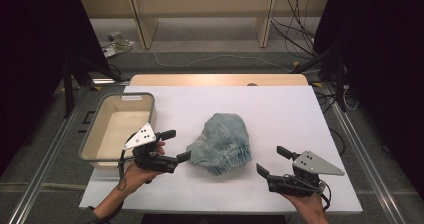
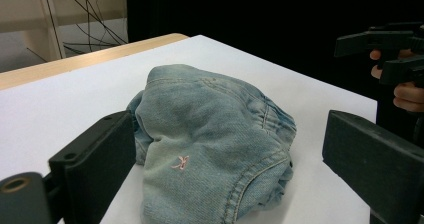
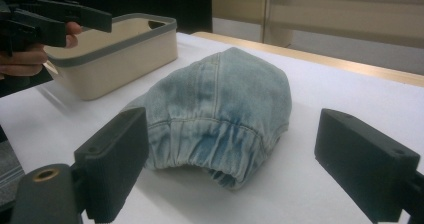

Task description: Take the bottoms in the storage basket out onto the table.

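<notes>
Your left hand-held gripper (image 1: 173, 145) and right hand-held gripper (image 1: 272, 161) both gape, flanking the crumpled denim garment (image 1: 221, 142) mid-surface (image 1: 280, 109), untouched. A beige bin (image 1: 118, 126) sits just left, behind your left hand.

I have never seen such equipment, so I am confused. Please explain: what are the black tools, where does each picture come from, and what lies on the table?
A person holds one pair of black tongs in each hand: the left tongs and the right tongs. One picture comes from a camera above the white table. The other two come from small cameras riding on the tongs, looking along their two jaws. A light blue denim garment lies bunched in the middle, and a beige bin stands at the left. Both tongs are open and hold nothing; the garment sits between them.
</notes>
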The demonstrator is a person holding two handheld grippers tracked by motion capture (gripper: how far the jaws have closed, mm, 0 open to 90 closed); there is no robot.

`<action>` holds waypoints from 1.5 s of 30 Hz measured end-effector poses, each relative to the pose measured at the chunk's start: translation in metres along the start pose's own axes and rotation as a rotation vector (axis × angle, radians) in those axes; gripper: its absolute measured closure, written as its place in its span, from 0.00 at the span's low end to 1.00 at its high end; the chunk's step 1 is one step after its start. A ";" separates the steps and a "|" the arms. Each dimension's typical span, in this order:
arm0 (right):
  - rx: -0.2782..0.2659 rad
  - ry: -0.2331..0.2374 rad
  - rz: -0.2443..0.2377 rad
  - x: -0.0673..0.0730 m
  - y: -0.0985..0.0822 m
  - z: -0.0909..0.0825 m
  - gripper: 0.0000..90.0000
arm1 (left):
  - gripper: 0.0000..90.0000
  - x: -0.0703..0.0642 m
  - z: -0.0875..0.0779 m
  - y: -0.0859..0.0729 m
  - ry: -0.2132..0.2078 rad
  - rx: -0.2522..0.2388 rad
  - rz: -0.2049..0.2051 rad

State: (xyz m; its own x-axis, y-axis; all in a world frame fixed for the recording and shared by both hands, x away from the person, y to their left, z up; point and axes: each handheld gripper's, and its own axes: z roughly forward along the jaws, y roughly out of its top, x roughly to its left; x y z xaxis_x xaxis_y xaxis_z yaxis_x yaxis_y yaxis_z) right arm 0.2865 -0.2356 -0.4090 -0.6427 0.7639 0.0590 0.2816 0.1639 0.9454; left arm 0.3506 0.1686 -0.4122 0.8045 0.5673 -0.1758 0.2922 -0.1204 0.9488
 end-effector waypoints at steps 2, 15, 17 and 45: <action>-0.001 0.000 0.000 0.000 0.000 0.000 0.17 | 0.07 0.000 -0.001 -0.001 -0.002 -0.001 -0.006; 0.004 -0.001 -0.006 0.000 0.000 0.001 0.17 | 0.06 0.001 -0.006 -0.007 0.000 0.034 0.005; 0.005 -0.002 -0.006 0.000 0.000 0.001 0.17 | 0.06 0.001 -0.007 -0.008 0.000 0.044 0.008; 0.043 -0.003 0.009 0.000 -0.002 0.004 0.11 | 0.00 0.003 -0.025 -0.028 0.053 0.106 -0.040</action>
State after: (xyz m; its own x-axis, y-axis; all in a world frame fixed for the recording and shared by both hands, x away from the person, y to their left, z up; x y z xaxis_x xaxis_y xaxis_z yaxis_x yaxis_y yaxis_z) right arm 0.2891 -0.2337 -0.4122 -0.6379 0.7673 0.0662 0.3179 0.1841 0.9301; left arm 0.3320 0.1936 -0.4328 0.7634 0.6154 -0.1961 0.3787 -0.1805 0.9078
